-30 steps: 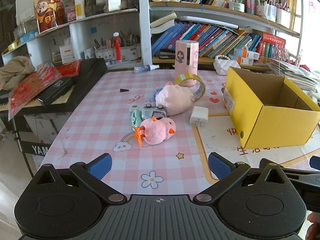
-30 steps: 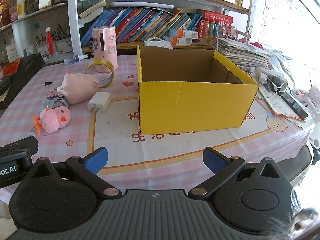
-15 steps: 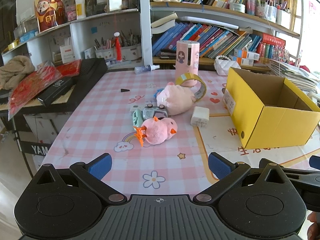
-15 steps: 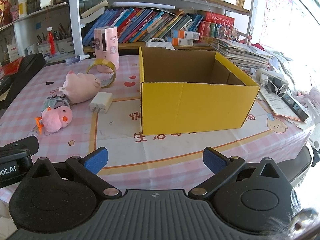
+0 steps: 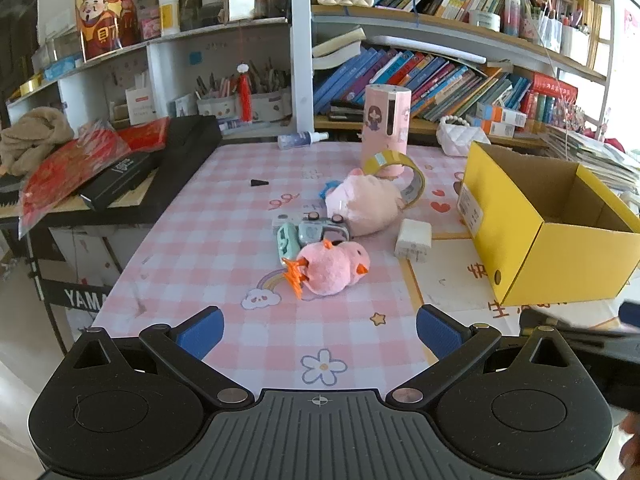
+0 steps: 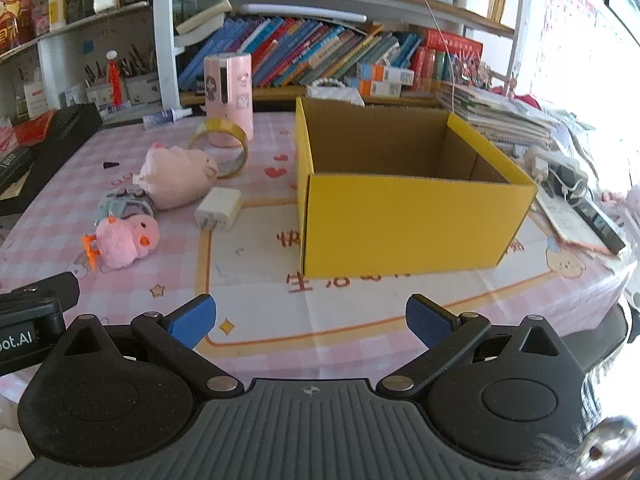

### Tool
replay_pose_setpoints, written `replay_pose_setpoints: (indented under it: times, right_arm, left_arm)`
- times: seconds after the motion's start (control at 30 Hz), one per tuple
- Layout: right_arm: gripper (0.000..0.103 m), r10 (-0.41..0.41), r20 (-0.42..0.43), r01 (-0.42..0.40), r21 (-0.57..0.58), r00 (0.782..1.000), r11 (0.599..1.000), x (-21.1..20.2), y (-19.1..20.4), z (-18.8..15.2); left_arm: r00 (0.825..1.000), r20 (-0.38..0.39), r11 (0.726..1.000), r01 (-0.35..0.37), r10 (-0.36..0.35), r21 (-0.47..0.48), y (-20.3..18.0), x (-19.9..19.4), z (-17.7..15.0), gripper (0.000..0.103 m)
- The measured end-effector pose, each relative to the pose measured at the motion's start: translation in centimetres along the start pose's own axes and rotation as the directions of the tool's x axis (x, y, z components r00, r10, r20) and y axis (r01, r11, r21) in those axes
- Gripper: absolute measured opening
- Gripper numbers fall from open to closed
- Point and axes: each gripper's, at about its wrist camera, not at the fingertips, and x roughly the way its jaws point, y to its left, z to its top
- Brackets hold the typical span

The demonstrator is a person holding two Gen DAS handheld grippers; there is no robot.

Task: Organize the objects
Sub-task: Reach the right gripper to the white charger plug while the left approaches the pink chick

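A pink plush chick (image 5: 332, 266) (image 6: 124, 241) lies on the pink checked tablecloth. Behind it sit small toy pieces (image 5: 308, 234) (image 6: 122, 205), a pink plush pig (image 5: 366, 206) (image 6: 176, 178), a white charger (image 5: 414, 239) (image 6: 219, 209) and a yellow tape roll (image 5: 400, 176) (image 6: 222, 146). An open, empty yellow cardboard box (image 5: 560, 256) (image 6: 408, 224) stands to the right. My left gripper (image 5: 320, 330) is open, just short of the chick. My right gripper (image 6: 310, 320) is open before the box's front wall.
A pink cylinder (image 5: 386, 122) (image 6: 229, 92) stands at the back of the table. A black keyboard case (image 5: 160, 168) with red packets lies to the left. Bookshelves fill the back. Stacked papers and a power strip (image 6: 568, 176) lie right of the box.
Both grippers have edged forward toward the table objects; the chick and the box look slightly closer. Nothing has been grasped.
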Motion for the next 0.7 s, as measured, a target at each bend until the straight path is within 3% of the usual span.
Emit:
replay_pose_setpoints:
  times: [0.13, 0.27, 0.43, 0.57, 0.7]
  right_arm:
    - [0.101, 0.016, 0.08, -0.014, -0.017, 0.997, 1.0, -0.7, 0.4, 0.8]
    - [0.097, 0.049, 0.105, -0.046, -0.037, 0.993, 0.998, -0.4, 1.0, 1.7]
    - [0.077, 0.097, 0.158, -0.083, -0.092, 0.983, 0.992, 0.2, 2.6, 3.2]
    - [0.074, 0.165, 0.19, -0.136, -0.157, 0.968, 0.978, 1.3, 4.1, 4.6]
    - [0.074, 0.222, 0.17, -0.193, -0.172, 0.96, 0.966, 3.5, 5.2, 6.9]
  left_arm:
    - [1.0, 0.021, 1.0, 0.022, -0.022, -0.016, 0.9, 0.1, 0.2, 0.103]
    - [0.999, 0.008, 0.998, 0.035, -0.035, -0.055, 1.8, 0.9, 0.4, 0.102]
    - [1.0, 0.008, 0.998, -0.005, 0.005, -0.06, 2.3, 2.4, 1.0, 0.102]
    - [0.999, -0.005, 0.997, -0.032, 0.032, -0.065, 2.7, 3.8, 1.8, 0.102]
    - [0.999, -0.008, 0.997, -0.053, 0.052, -0.054, 2.8, 5.2, 2.6, 0.102]
